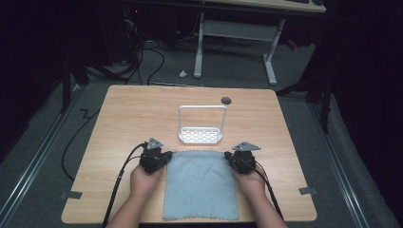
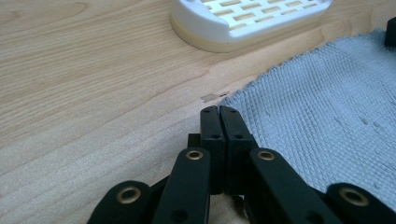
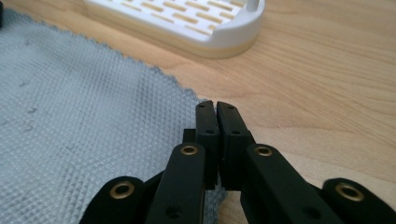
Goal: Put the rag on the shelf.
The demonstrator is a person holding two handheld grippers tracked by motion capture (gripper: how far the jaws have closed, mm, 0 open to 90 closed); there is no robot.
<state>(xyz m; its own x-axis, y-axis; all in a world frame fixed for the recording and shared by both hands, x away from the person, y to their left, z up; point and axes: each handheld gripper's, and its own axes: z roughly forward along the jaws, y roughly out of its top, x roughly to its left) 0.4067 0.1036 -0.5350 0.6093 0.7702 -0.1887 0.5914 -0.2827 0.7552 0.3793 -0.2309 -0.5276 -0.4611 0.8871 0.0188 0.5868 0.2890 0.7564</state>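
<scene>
We see the left gripper [image 1: 157,158] at the far left corner of the grey cloth [image 1: 199,185], its jaws pressed together right at the cloth's edge; whether a fold is pinched between them we cannot quite tell. The cloth lies flat on the wooden table [image 1: 123,123], just before the white rack [image 1: 200,135]. At its far right corner sits the right gripper [image 1: 236,160], jaws likewise closed tight at the hem.

Light falls from above on the worktop [image 1: 142,109], which stands bright while the floor and room around it sink into near black. Shadows are soft and short, without glare. In both gripper views the near black links blur, and the far wood softens.
</scene>
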